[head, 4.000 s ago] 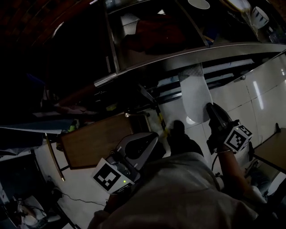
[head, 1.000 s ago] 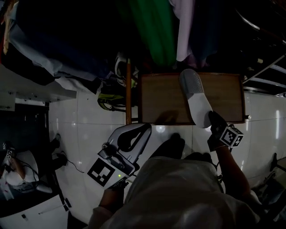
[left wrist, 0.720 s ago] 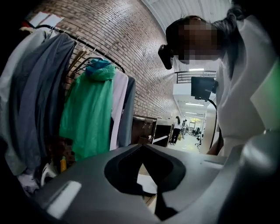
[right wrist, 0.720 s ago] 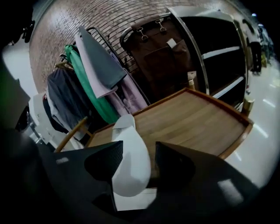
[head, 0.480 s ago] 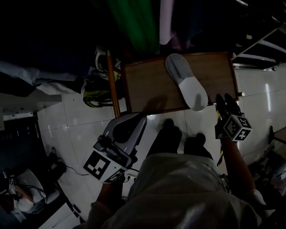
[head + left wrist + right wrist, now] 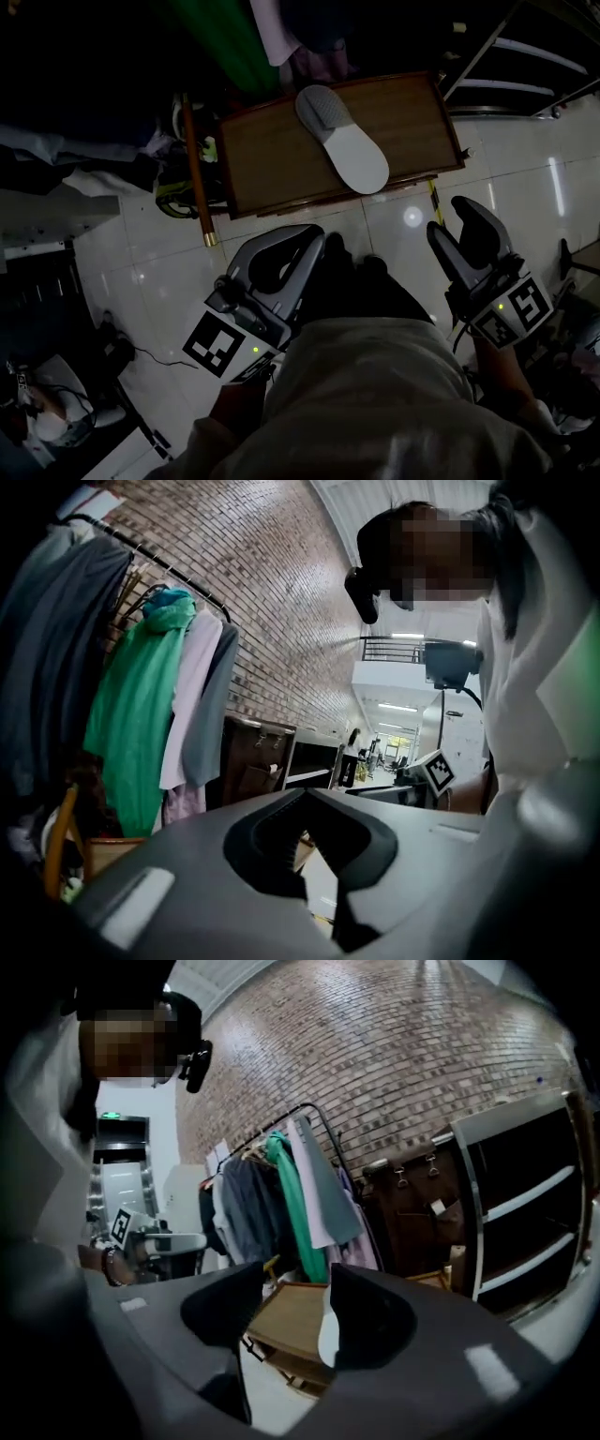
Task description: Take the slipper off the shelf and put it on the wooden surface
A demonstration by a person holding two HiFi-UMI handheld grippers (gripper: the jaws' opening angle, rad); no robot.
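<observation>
A white slipper (image 6: 343, 142) with a grey toe lies flat on the low wooden surface (image 6: 272, 159), its heel toward me. In the right gripper view it shows as a pale sliver (image 6: 326, 1331) on the wood (image 6: 286, 1321), beyond the jaws. My right gripper (image 6: 461, 228) hangs over the tiled floor, clear of the slipper; its jaws stand apart, are closing a little, and nothing is between them. My left gripper (image 6: 305, 246) is low at the left with its jaws together and holds nothing; it appears the same way in its own view (image 6: 305, 796).
Clothes hang on a rack behind the wooden surface, a green garment (image 6: 220, 37) among them. A metal shelf (image 6: 525, 56) stands at the upper right. A wooden pole (image 6: 194, 169) leans at the surface's left edge. My dark shoes (image 6: 370, 281) stand on white floor tiles (image 6: 525, 178).
The right gripper has let go of the slipper's heel and pulled back toward me. The slipper stays on the wood. The left gripper is unchanged.
</observation>
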